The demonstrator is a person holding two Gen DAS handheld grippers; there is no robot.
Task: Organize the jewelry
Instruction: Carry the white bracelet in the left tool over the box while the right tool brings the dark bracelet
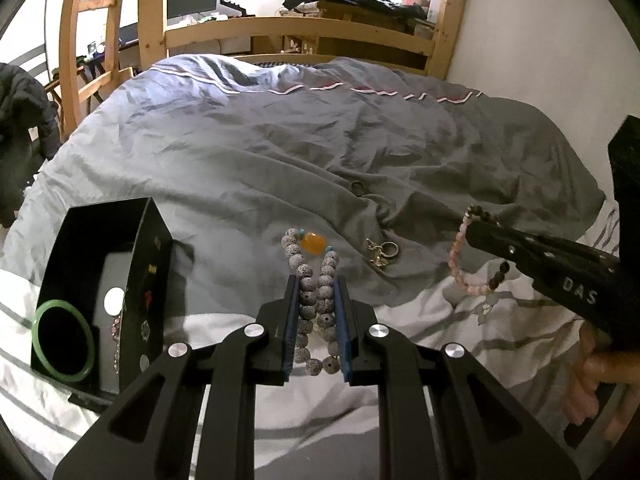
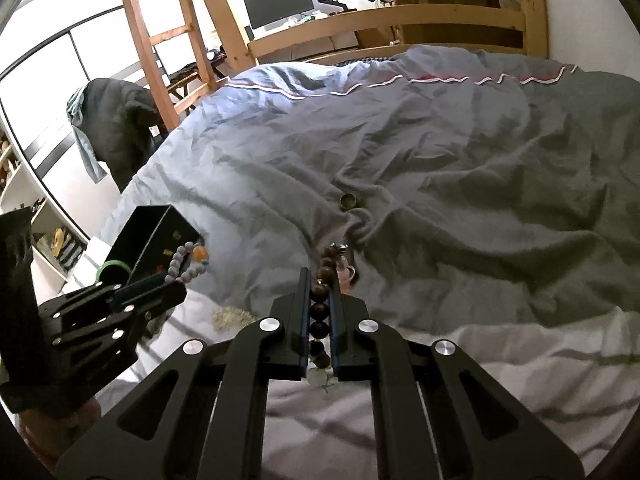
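My left gripper (image 1: 317,280) is shut on a grey speckled bead bracelet (image 1: 308,276) with an orange stone, held above the bed; the bracelet also shows in the right wrist view (image 2: 188,262). My right gripper (image 2: 320,276) is shut on a bracelet of dark brown and pink beads (image 2: 320,312), which hangs from its tip in the left wrist view (image 1: 472,264). A black open box (image 1: 112,292) stands at the left with a green bangle (image 1: 64,338) at its front. A silver ring with a charm (image 1: 382,252) and a dark ring (image 1: 357,188) lie on the duvet.
The grey duvet (image 1: 280,152) covers the bed, with a white striped sheet (image 1: 440,320) in front. A wooden bed frame (image 1: 304,32) stands behind. The wall is at the right. A dark jacket (image 2: 116,128) hangs at the left.
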